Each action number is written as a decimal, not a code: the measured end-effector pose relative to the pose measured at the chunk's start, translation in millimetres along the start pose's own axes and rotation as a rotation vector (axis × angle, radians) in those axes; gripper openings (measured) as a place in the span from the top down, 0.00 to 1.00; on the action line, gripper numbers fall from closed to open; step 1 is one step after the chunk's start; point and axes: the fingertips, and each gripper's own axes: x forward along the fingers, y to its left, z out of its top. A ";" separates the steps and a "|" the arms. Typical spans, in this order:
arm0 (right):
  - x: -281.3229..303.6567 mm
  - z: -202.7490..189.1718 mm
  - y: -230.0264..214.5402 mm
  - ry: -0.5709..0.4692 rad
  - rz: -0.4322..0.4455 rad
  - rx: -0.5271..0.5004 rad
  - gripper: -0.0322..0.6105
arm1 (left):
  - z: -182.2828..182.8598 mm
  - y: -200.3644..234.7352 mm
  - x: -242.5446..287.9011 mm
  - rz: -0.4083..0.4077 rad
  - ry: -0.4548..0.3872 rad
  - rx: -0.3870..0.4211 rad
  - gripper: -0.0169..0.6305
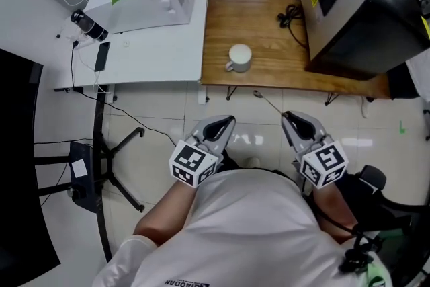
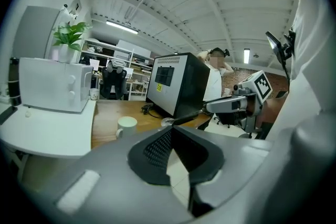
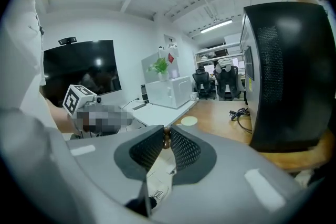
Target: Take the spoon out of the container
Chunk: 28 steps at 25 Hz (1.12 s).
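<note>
We hold the right gripper (image 1: pixel 287 117) with its fingers pinched narrow on the handle end of the spoon (image 1: pixel 267 102). The spoon is out of the white mug (image 1: pixel 238 57) and hangs in the air over the floor (image 1: pixel 168 111), just off the front edge of the wooden tabletop (image 1: pixel 262 23), its bowl pointing toward the mug. Our left gripper (image 1: pixel 227 121) is beside it, fingers closed together on nothing.

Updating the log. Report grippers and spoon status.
Right gripper shut on spoon. Left gripper shut, empty. Spoon out of mug, held just off the wooden table edge. Nothing in the way.
</note>
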 end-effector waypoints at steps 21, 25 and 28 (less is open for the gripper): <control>-8.0 -11.1 66.5 -0.001 -0.064 0.011 0.87 | -16.6 -4.8 -56.1 -0.075 0.033 0.020 0.97; 1.4 -12.5 81.0 -0.003 -0.090 0.032 0.87 | -21.0 4.7 -67.6 -0.110 0.055 0.038 0.97; 4.8 -15.6 88.8 0.007 -0.102 0.033 0.87 | -21.2 9.2 -72.1 -0.124 0.054 0.039 0.97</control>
